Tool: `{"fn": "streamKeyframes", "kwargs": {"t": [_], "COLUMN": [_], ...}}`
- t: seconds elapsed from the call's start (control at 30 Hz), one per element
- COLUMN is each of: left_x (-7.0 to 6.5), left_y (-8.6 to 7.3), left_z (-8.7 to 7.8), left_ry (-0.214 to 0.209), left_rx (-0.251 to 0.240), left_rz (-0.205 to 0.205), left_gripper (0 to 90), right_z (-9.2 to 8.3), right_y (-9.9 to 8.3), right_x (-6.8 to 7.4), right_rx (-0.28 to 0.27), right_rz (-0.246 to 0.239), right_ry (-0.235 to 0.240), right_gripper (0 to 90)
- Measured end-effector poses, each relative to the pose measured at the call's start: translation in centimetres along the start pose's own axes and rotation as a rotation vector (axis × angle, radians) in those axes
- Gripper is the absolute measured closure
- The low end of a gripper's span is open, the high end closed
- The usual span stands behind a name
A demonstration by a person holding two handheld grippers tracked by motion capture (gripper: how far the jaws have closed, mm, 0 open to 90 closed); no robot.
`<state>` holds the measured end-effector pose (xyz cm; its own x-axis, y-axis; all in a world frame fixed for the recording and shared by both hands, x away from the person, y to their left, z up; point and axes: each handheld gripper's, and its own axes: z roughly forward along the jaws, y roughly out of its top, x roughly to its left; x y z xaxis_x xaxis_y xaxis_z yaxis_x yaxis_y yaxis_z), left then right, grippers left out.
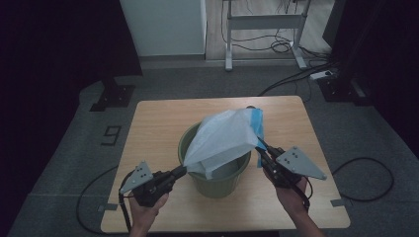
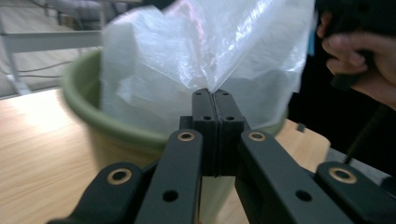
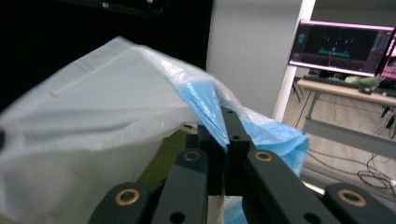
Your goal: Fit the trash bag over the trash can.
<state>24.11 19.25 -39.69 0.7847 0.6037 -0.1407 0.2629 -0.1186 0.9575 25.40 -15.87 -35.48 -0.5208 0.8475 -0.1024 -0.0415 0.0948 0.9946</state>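
At the bottom of the high view, two hands come in from the lower edge, each with a gripper. The left gripper (image 1: pixel 184 169), lower left of centre, has its jaws pressed together on a corner of the plastic bag (image 1: pixel 225 138); in the left gripper view the jaws meet flat at mid-frame with the clear film pinched between them. The right gripper (image 1: pixel 260 146), right of centre, is likewise clamped on the bag, at its blue-edged side; in the right gripper view the blue band (image 3: pixel 205 105) of the film runs down into the closed jaws. The bag is stretched between the two grippers, slanting from lower left up to upper right, over the mouth of the green bin (image 1: pixel 217 182), with its lower part hanging into the bin. The bin stands on the wooden bench (image 1: pixel 158 123), near the middle. Beyond the bench, at the top of the frame, are a grey floor, trailing cables and the legs of a white desk (image 1: pixel 264 22).
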Motion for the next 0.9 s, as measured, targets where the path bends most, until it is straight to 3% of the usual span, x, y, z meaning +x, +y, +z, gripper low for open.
{"fn": "streamKeyframes", "kwargs": {"t": [0.13,0.27,0.4,0.57,0.67,0.73,0.9], "left_x": [-0.9,-1.0,-0.7,0.5,1.9,2.6,3.3], "left_y": [0.1,0.3,0.8,2.1,2.9,3.4,4.4], "left_z": [0.5,-0.1,-1.4,-2.3,-2.0,-1.5,0.2], "left_ry": [-0.014,-0.002,-0.025,0.024,0.039,0.052,0.096], "left_rx": [0.011,0.003,-0.034,-0.06,-0.076,-0.067,-0.011], "left_rz": [0.032,0.029,0.011,-0.026,-0.088,-0.104,-0.101], "left_gripper": [82.0,52.2,38.5,36.8,37.9,38.7,38.5], "right_z": [-0.1,-0.1,-0.1,0.0,0.1,0.2,0.7], "right_y": [0.6,-0.1,-0.7,-0.5,-0.4,-0.4,-0.6], "right_x": [0.2,0.1,-0.4,-0.7,-0.7,-0.5,-0.1], "right_rx": [-0.016,0.002,0.012,0.006,0.006,0.007,0.014], "right_rz": [-0.015,-0.036,-0.019,-0.029,-0.042,-0.046,-0.068], "right_ry": [0.007,-0.002,-0.019,-0.027,-0.024,-0.02,-0.006], "right_gripper": [88.3,88.3,88.3,88.3,88.4,88.3,88.3]}}
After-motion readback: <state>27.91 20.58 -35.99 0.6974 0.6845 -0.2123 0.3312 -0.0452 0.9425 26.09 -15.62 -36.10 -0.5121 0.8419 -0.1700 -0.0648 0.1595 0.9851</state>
